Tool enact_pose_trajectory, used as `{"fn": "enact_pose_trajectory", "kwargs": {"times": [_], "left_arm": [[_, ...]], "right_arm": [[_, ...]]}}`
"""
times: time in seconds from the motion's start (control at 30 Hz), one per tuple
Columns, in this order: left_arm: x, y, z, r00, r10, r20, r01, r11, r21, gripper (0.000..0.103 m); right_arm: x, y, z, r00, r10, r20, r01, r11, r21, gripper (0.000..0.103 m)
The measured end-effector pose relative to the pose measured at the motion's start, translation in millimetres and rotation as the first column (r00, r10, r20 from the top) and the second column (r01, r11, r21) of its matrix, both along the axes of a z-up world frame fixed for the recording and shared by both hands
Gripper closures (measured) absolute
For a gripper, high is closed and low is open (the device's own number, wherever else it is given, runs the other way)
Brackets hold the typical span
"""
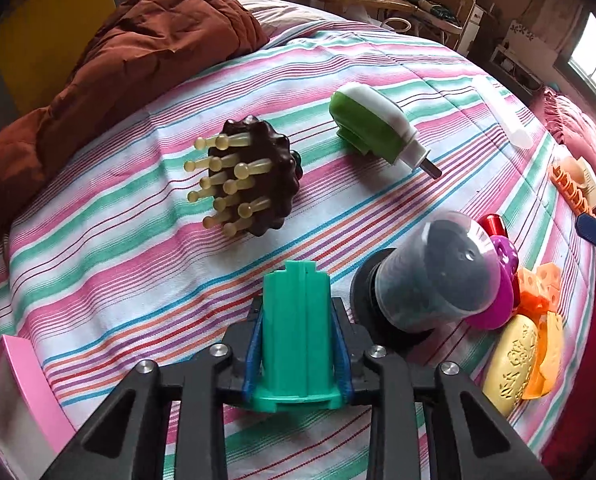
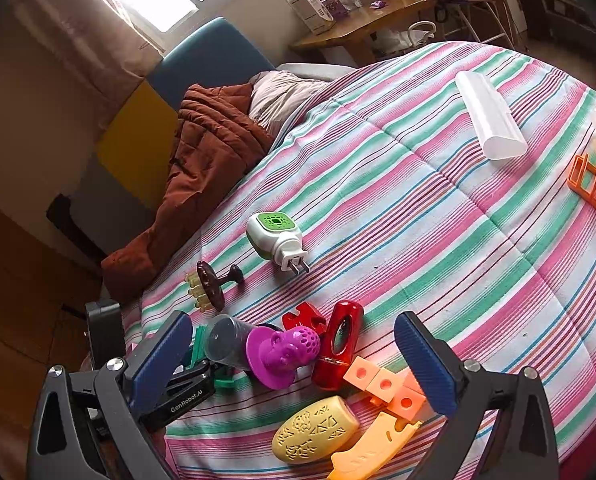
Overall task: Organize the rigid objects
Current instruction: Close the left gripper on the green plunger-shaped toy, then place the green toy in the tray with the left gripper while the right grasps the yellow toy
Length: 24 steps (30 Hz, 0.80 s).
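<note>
Clamped between the blue pads of the left hand-held gripper (image 1: 298, 336) is a teal plastic piece (image 1: 297, 336), its long axis running forward along the fingers, low over the striped bed (image 1: 118, 264). Just to its right a cluster of gathered items is seen, nearest a clear-capped dark bottle (image 1: 434, 276). The right hand-held gripper (image 2: 298, 364) is held wide apart and empty above that cluster.
</note>
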<state>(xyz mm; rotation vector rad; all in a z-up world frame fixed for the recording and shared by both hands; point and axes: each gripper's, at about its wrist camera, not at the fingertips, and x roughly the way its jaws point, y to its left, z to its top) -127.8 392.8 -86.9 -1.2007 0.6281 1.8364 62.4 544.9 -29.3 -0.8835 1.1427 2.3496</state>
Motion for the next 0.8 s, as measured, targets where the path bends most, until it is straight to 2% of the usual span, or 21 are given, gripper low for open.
{"fn": "enact_pose_trajectory", "kwargs": {"times": [0.1,0.17,0.33,0.5,0.63,0.8], "left_arm": [[4,-12,1,0.998,0.07,0.007,-0.07,0.997,0.014,0.073],[12,-24,6,0.994,0.111,-0.013,-0.11,0.993,0.032,0.073],[46,-55,25,0.989,0.14,-0.05,-0.135,0.986,0.1,0.073],[77,-90,43,0.983,0.172,-0.068,-0.16,0.974,0.16,0.073],[95,-123,57,0.978,0.201,-0.056,-0.186,0.961,0.207,0.073],[113,-152,67,0.966,0.247,-0.079,-0.222,0.944,0.246,0.073]], "right_arm": [[-1,1,-2,1.0,0.016,0.002,-0.015,1.0,-0.016,0.001],[-4,2,-4,0.999,0.042,0.002,-0.041,0.998,-0.039,0.007],[-13,-6,-17,0.992,0.125,0.012,-0.123,0.984,-0.13,0.013],[-25,-27,-30,0.971,0.221,0.093,-0.207,0.969,-0.136,0.017],[-19,-25,-27,0.978,0.173,0.116,-0.163,0.983,-0.09,0.018],[-13,-17,-30,0.982,0.142,0.126,-0.129,0.986,-0.108,0.023]]}}
